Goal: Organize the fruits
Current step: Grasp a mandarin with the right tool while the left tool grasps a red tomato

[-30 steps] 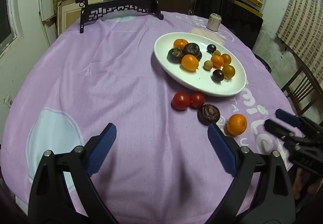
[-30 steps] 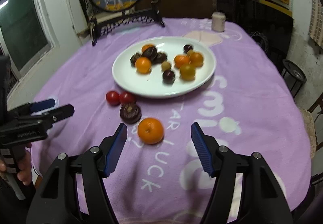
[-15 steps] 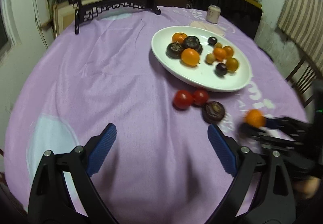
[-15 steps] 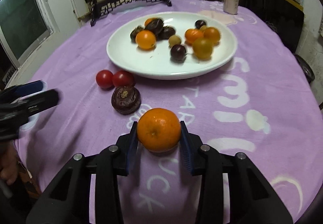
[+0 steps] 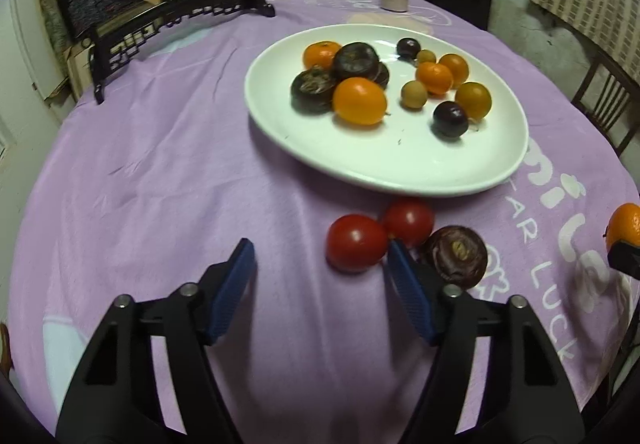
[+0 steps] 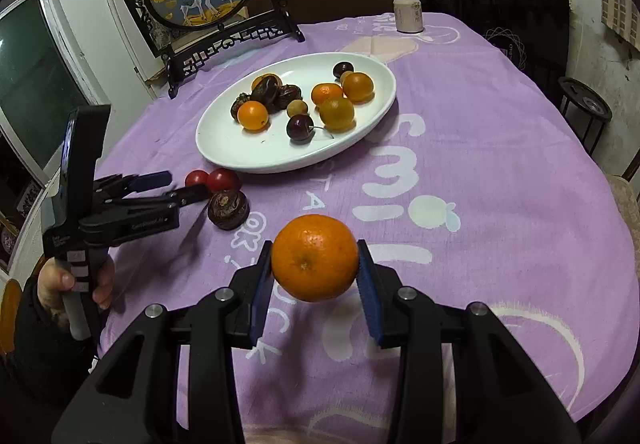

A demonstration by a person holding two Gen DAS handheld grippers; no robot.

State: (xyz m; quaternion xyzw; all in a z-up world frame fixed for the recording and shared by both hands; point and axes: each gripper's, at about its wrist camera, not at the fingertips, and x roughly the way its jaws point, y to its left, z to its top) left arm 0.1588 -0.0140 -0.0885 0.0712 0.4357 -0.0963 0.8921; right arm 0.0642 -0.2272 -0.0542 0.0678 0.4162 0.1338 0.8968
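Lilac cloth with white lettering covers the round table (image 6: 500, 172), and on it the white oval plate (image 6: 224, 148) sits toward the far middle, already carrying tangerines, dark mangosteens, cherries and small pale round fruit.

The right gripper (image 6: 316, 276) has its blue pads clamped on a tangerine (image 6: 315, 258), gripped across its widest part and raised clear of the cloth near the table's front edge, a hold that looks meant for carrying it over the rim to the plate.

The left gripper (image 5: 320, 292) is closing with nothing between its pads. The near tomato (image 5: 356, 247) lies just beyond the fingertips, touching the far tomato (image 5: 409, 221), and a mangosteen (image 5: 456, 256) sits just beside them. All three lie on the cloth just in front of the plate's near rim, probably the next fruits to be moved.

From the left wrist, the right-hand pad covers part of the mangosteen, and the tangerine is cut off at the frame's right edge. From the right wrist, the left gripper's fingers hide part of the tomatoes. A hand (image 6: 72, 284) grips the left tool's handle. The can (image 6: 408, 14) by the far edge bears print too small to read.
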